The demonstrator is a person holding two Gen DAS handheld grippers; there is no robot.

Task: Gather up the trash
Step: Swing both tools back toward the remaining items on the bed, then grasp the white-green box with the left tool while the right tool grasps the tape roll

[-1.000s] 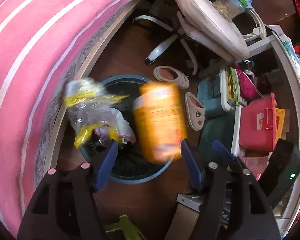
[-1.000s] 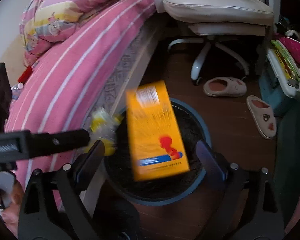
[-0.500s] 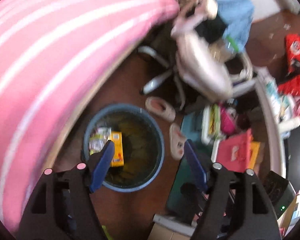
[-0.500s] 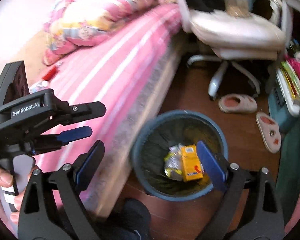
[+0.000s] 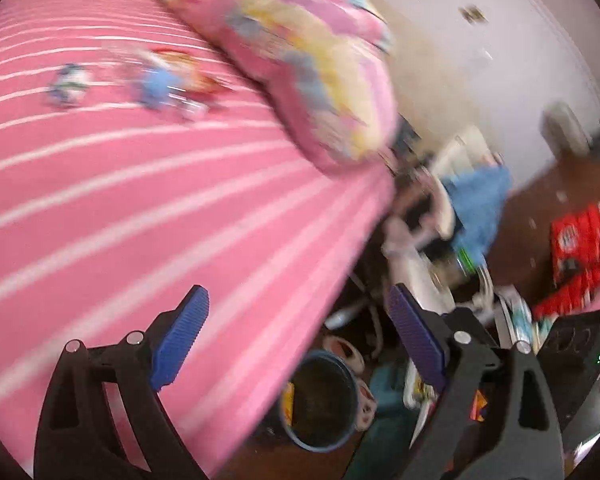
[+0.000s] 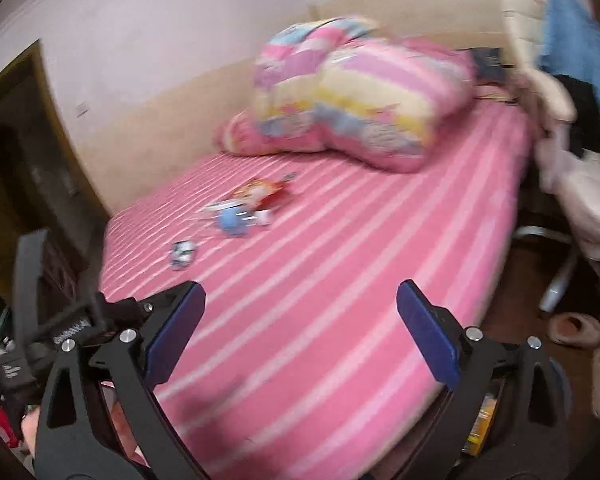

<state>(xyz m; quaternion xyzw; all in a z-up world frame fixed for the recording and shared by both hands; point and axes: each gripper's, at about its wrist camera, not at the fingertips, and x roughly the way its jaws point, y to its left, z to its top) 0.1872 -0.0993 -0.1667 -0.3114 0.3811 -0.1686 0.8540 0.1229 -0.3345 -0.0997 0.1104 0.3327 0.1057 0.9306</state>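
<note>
Both the left gripper (image 5: 296,344) and right gripper (image 6: 300,332) are empty, the left's jaws opening, the right's spread. Wrappers (image 6: 256,200) lie mid-bed (image 6: 340,300), near the quilt (image 6: 352,100). A hurried pinch there might snag the sheet.

I see the left gripper (image 5: 296,336) as a black plastic frame with triangular cut-outs and round silver screws at the finger pivots. Its fingertips (image 5: 180,336) carry ribbed blue pads. The right gripper (image 6: 300,328) matches: black arms, silver screws, blue pads (image 6: 428,340). In the right wrist view, the other unit's black body shows white lettering, unreadable through blur.
</note>
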